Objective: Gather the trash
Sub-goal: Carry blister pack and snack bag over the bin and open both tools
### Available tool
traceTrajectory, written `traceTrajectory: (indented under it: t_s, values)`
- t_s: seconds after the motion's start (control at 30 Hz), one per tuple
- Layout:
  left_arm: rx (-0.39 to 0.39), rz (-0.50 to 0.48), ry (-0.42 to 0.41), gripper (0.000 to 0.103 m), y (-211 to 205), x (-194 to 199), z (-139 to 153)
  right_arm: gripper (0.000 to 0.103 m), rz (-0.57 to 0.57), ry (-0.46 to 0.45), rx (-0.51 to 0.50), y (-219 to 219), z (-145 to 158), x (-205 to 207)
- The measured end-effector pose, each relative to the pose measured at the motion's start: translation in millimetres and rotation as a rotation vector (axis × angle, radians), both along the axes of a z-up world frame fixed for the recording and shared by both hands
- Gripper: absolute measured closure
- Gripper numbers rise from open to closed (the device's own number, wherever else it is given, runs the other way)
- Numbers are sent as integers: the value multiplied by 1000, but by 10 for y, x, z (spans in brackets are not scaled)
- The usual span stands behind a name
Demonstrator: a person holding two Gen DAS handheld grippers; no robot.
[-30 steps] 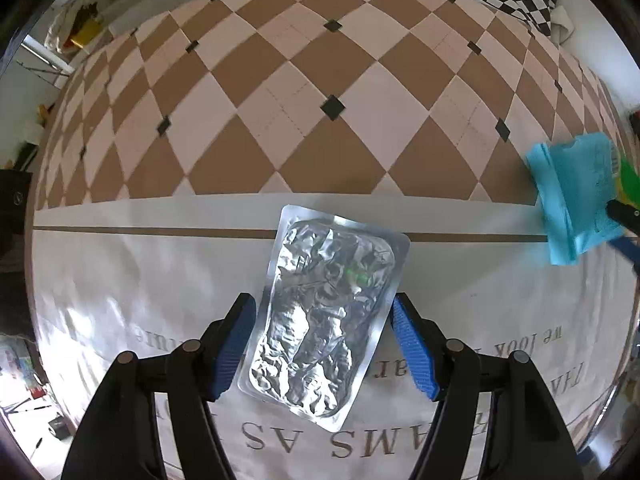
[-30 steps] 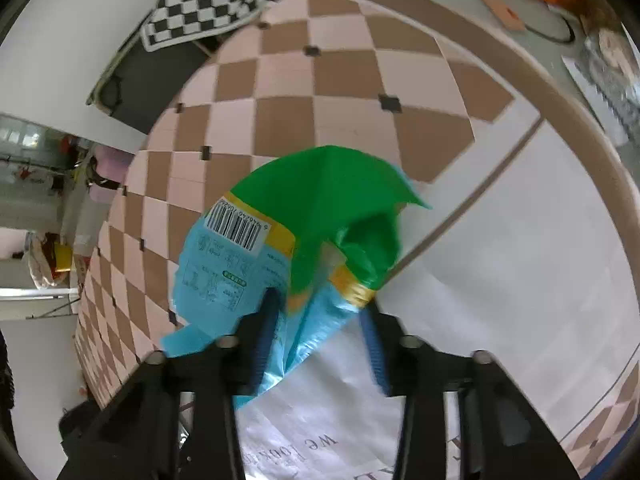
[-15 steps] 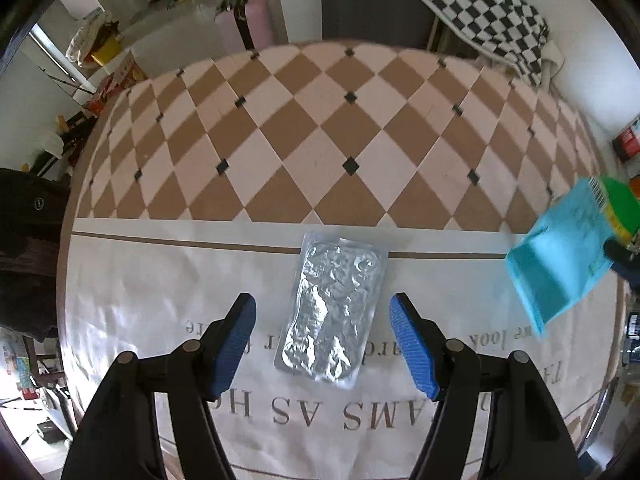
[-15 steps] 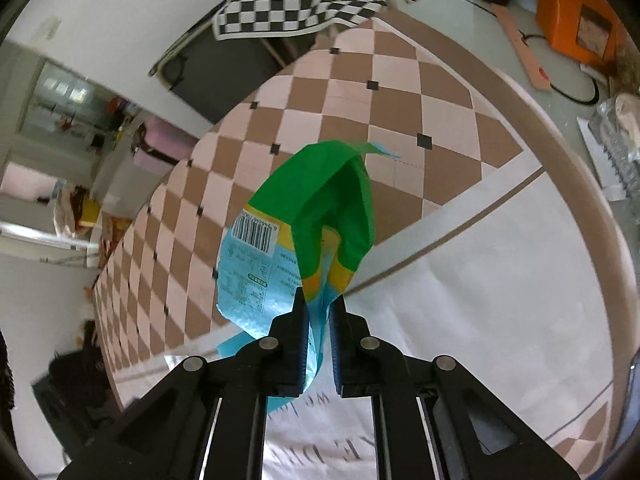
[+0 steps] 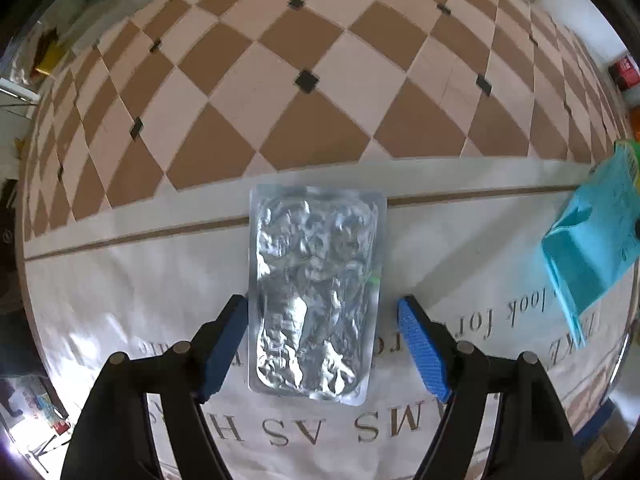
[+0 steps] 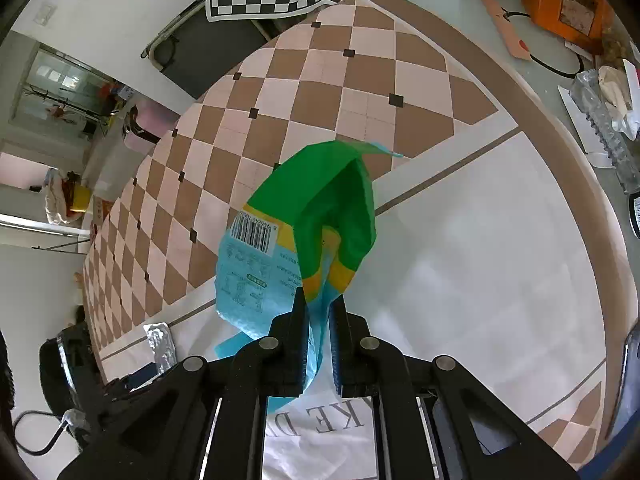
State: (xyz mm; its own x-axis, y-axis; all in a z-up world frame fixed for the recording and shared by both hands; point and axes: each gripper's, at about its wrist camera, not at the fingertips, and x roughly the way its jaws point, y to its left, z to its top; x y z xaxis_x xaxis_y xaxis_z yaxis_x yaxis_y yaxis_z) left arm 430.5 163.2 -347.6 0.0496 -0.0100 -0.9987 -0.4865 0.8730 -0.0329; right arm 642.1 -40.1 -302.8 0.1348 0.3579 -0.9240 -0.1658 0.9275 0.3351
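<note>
Left gripper (image 5: 322, 320): hanging wide open, its blue pads straddling the near half of the foil pack, not visibly pressing it.
Foil pack (image 5: 314, 292): lying flat on the white tablecloth (image 5: 120, 280), far end crossing the brown stripe.
Right gripper (image 6: 319, 328): pinching the blue-green wrapper (image 6: 304, 232), which is dangling clear above the cloth.
Checkered floor (image 5: 280, 92): stretching out beyond.

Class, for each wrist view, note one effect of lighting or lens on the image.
Left wrist view: glare flares off the crinkled foil pack, and the tile floor bulges from fisheye distortion. Right wrist view: the table edge bows into a curve; the white tabletop looks washed out.
</note>
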Motion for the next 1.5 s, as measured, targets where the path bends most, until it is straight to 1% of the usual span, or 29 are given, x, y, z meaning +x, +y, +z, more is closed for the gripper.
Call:
traceTrajectory:
  t_s: [0.07, 0.1, 0.13, 0.23, 0.3, 0.4, 0.5, 0.57, 0.63, 0.67, 0.73, 0.8, 0.83, 0.87, 0.9, 0.93, 0.97, 1.03, 1.07, 1.1, 1.13, 1.17, 1.2, 1.23, 1.3, 1.37, 1.47, 1.5]
  values:
    - [-3, 8, -12, 30, -15, 24, 7, 93, 3, 3, 3, 4, -4, 6]
    - [-1, 4, -17, 37, -21, 14, 17, 93, 5, 2, 4, 12, 5, 3]
    - [8, 2, -27, 41, -51, 15, 59, 93, 9, 0, 4, 21, 12, 1]
    - [5, 14, -41, 41, -95, -9, 148, 93, 28, -4, 8, 50, 48, -18]
    - [21, 20, -48, 41, -92, -24, 219, 93, 39, -7, 16, 67, 95, -42]
    - [49, 35, -81, 41, -179, -110, 411, 93, 70, -21, 23, 97, 178, -121]
    - [74, 48, -130, 41, -300, -216, 666, 93, 104, -31, 30, 117, 264, -249]
    - [91, 54, -162, 41, -297, -477, 816, 93, 128, -42, 32, 116, 328, -366]
    - [113, 59, -193, 41, -348, -655, 990, 93, 154, -51, 32, 110, 396, -517]
    - [119, 61, -203, 41, -383, -675, 1050, 93, 159, -53, 33, 95, 427, -584]
    - [131, 65, -232, 41, -406, -900, 1191, 93, 175, -59, 38, 58, 499, -777]
    - [134, 71, -258, 41, -407, -1053, 1241, 94, 186, -64, 46, 12, 565, -975]
    - [135, 75, -275, 41, -439, -1249, 1327, 93, 195, -67, 51, -19, 610, -1132]
    - [136, 78, -284, 41, -414, -1356, 1338, 93, 200, -72, 55, -50, 643, -1255]
    - [134, 82, -304, 41, -443, -1569, 1412, 93, 205, -76, 61, -82, 676, -1396]
    - [131, 85, -318, 41, -431, -1738, 1429, 93, 214, -82, 67, -115, 713, -1559]
    - [131, 83, -326, 41, -445, -1756, 1363, 93, 220, -92, 71, -161, 754, -1755]
    - [132, 77, -354, 41, -519, -2107, 1432, 93, 232, -102, 85, -246, 810, -2127]
    - [131, 69, -370, 41, -574, -2312, 1464, 93, 234, -107, 95, -318, 829, -2402]
    - [131, 64, -378, 41, -599, -2423, 1467, 93, 235, -108, 102, -363, 831, -2559]
    - [132, 57, -389, 41, -647, -2623, 1479, 94, 235, -108, 109, -421, 826, -2775]
    - [131, 52, -395, 41, -689, -2782, 1469, 93, 232, -110, 110, -503, 807, -3077]
    - [126, 46, -397, 41, -733, -2954, 1451, 94, 228, -110, 107, -561, 786, -3290]
    - [116, 37, -393, 41, -788, -3202, 1424, 94, 218, -102, 104, -638, 747, -3535]
    - [97, 25, -388, 41, -850, -3473, 1366, 94, 203, -67, 108, -781, 651, -3938]
    - [64, 12, -376, 41, -942, -3819, 1286, 94, 189, -43, 85, -929, 533, -4386]
    - [18, 10, -347, 41, -1044, -4134, 1143, 94, 173, 22, 44, -1151, 275, -4981]
    - [-2, 11, -337, 41, -1077, -4234, 1074, 93, 172, 35, 30, -1212, 187, -5119]
